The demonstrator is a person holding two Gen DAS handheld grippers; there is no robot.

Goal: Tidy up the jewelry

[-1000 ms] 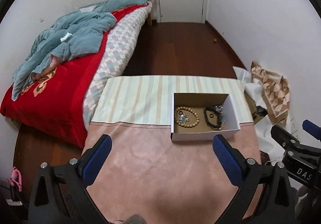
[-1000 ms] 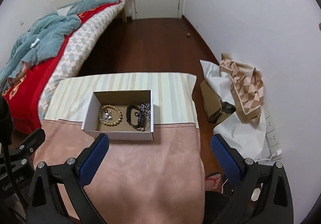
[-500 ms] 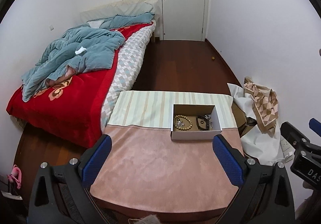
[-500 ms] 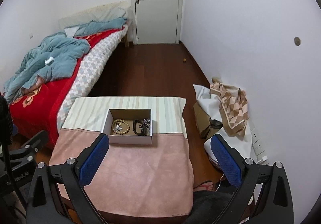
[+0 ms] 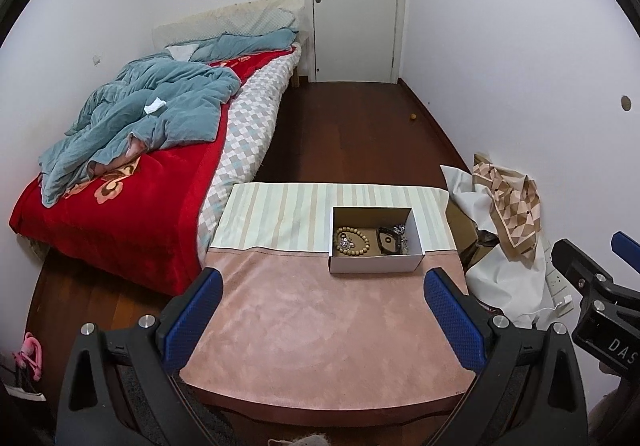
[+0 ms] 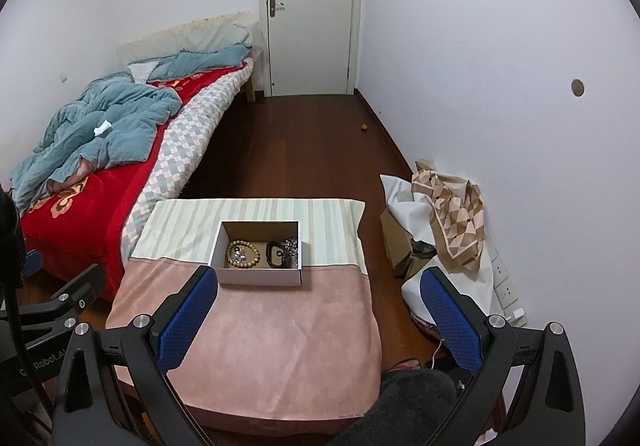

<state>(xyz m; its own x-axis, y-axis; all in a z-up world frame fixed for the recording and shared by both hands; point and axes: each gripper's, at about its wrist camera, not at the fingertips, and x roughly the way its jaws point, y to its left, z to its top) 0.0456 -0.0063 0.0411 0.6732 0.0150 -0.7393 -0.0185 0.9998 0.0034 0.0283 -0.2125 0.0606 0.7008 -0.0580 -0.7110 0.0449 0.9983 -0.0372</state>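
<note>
The left gripper [image 5: 324, 320] and right gripper [image 6: 316, 320] both hang wide open and hold nothing, above the pink cloth [image 5: 320, 326]. Well ahead, an open white box [image 5: 376, 262] holds a bead bracelet [image 5: 354, 241]. "DAS" is readable on the right gripper's body.

The bench [image 5: 320, 326] wore matt, napped pink cloth, and the box [image 5: 376, 263] looked like matt white cardboard holding a bracelet [image 5: 353, 241] of smooth wooden-looking beads. The floor [image 5: 352, 134] was glossy dark wood. Each hand-held gripper's pads [image 6: 188, 320] were rough, dimpled blue.
</note>
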